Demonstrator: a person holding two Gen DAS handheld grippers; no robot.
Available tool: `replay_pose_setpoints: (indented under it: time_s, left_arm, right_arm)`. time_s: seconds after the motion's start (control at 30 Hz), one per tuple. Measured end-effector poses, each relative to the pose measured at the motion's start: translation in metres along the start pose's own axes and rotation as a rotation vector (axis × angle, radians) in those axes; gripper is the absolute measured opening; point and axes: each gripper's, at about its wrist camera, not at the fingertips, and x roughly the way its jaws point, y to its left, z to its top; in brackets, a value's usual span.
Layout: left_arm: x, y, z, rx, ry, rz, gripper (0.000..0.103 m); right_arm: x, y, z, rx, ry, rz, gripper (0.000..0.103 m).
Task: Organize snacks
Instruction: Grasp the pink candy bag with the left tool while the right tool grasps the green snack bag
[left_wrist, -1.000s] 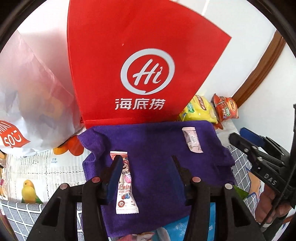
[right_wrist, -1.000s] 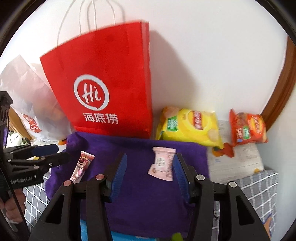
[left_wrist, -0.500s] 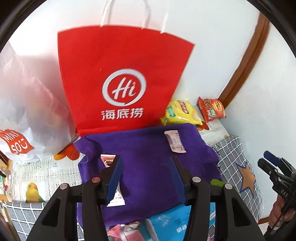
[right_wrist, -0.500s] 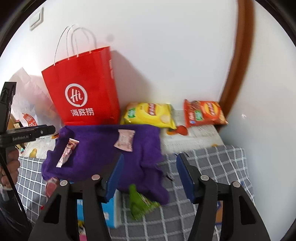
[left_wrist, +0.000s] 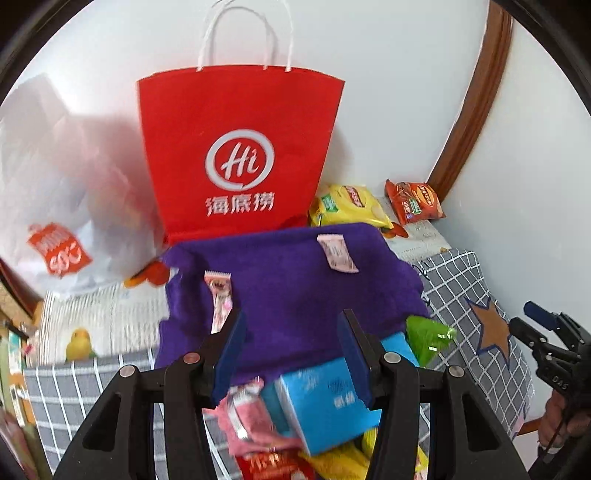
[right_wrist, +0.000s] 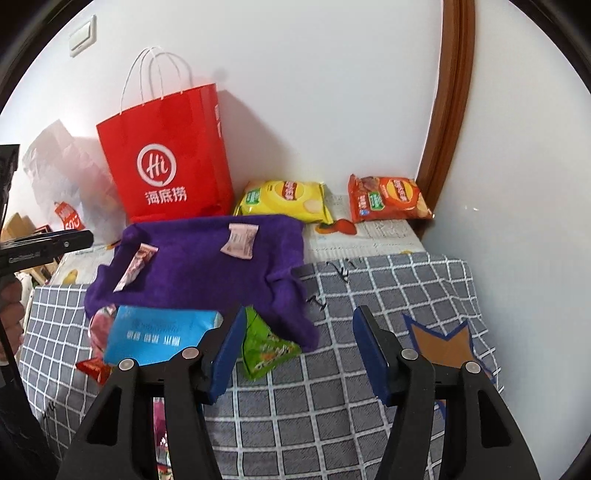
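Below the purple towel (right_wrist: 207, 266), nearest: left gripper (left_wrist: 291, 354) spread wide, empty, over blue pack (left_wrist: 325, 406).
Right gripper (right_wrist: 299, 347): released, empty; green packet (right_wrist: 264, 347) beside its left finger.
On towel: two pink wrappers (right_wrist: 240, 242), well ahead.
Behind towel: red bag (right_wrist: 166, 158), yellow chips (right_wrist: 284, 201).

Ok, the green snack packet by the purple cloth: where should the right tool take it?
Grip the green packet across its near, wider end, coming from above with the open right tool. It lies flat on the checked cover, and its far corner meets the purple cloth.
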Motion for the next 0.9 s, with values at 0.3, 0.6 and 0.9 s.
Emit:
replay_pose_setpoints:
  time_s: [0.3, 0.6, 0.9]
  left_arm:
    - [-0.014, 0.011, -0.04, -0.068, 0.021, 0.01, 0.049]
    - [-0.006, 0.042, -0.076, -0.165, 0.052, 0.067, 0.049]
    - [0.003, 0.06, -0.098, -0.243, 0.077, 0.03, 0.052]
  right_arm:
    - [0.031, 0.003, -0.031, 0.017, 0.057, 0.083, 0.064]
    - [0.091, 0.014, -0.041, 0.003, 0.119, 0.149, 0.064]
    - [0.13, 0.022, -0.04, -0.024, 0.162, 0.155, 0.064]
